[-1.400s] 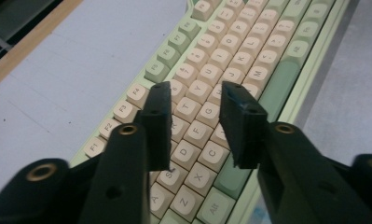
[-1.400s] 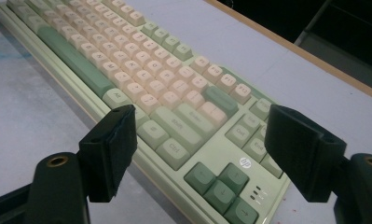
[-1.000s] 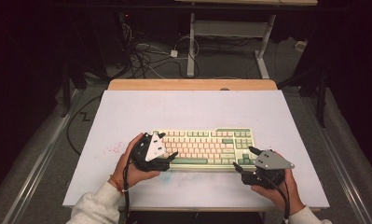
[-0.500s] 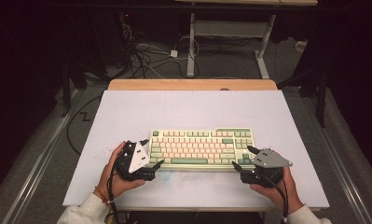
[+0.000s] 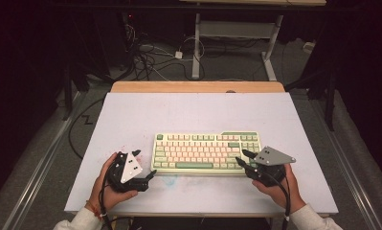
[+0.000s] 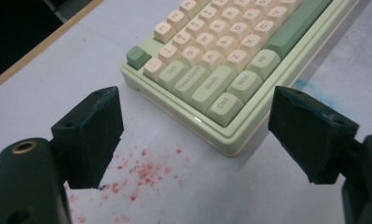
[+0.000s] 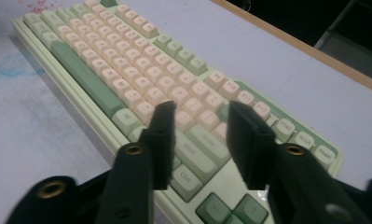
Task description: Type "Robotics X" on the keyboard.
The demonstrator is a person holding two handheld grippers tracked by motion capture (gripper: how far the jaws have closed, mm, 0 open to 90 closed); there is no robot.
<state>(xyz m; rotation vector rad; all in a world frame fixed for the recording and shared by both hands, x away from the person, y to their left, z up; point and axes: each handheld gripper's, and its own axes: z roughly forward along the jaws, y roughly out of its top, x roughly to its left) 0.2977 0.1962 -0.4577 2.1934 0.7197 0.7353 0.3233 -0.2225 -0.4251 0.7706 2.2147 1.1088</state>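
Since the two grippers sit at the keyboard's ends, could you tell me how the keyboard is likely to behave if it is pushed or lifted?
The keyboard looks like a rigid, thick-cased slab lying flat on the table, so it would probably slide as one piece rather than flex or tip. Pushed at one end only, it may pivot. Its smooth rounded edge could slip between hard pads, and keycaps might pop off if gripped.

- Keyboard [image 5: 206, 152]: pale green case, cream letter keys, darker sage-green space bar and modifier keys.
- Surface [image 5: 198, 112]: pale lavender-white, with a light wood edge at the top of the frame; red speckles [image 6: 141, 170] by the keyboard's corner, a faint blue smear [image 5: 169, 179] below it.
- Left gripper [image 5: 145, 165]: black, with a white three-cornered plate.
- Right gripper [image 5: 242, 159]: black, with a grey plate.
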